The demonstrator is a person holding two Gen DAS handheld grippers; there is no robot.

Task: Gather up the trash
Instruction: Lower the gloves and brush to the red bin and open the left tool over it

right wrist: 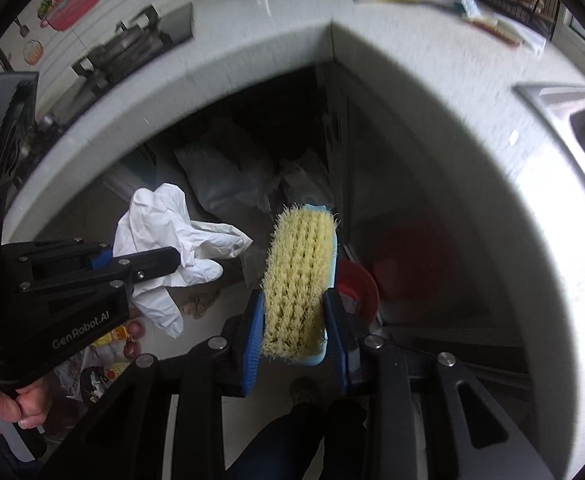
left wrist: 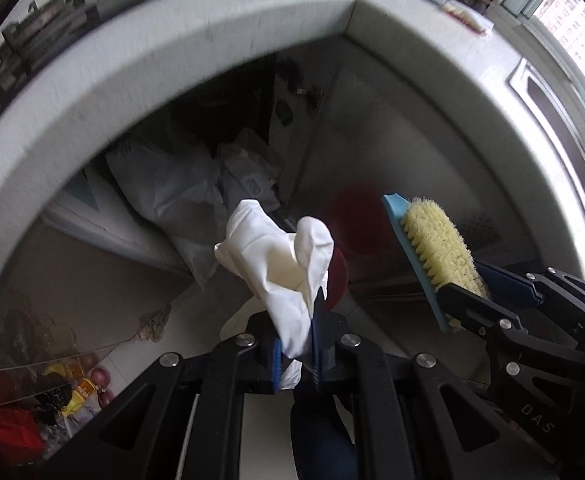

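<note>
A white glove is pinched in the left claw, whose blue pads are clamped tight on its crumpled middle, and it is held up above the floor. Just to the right, a scrub brush with yellow bristles and a blue back is gripped between the 2 pads of the right claw. A red bowl is seen on the floor below, under the edge of the white desk.

- The round red plastic basin is sitting half hidden behind the yellow-bristled blue scrub brush.
- The steel sink is running off the right edge.
- The clutter along the white countertop is smearing into blur.
</note>
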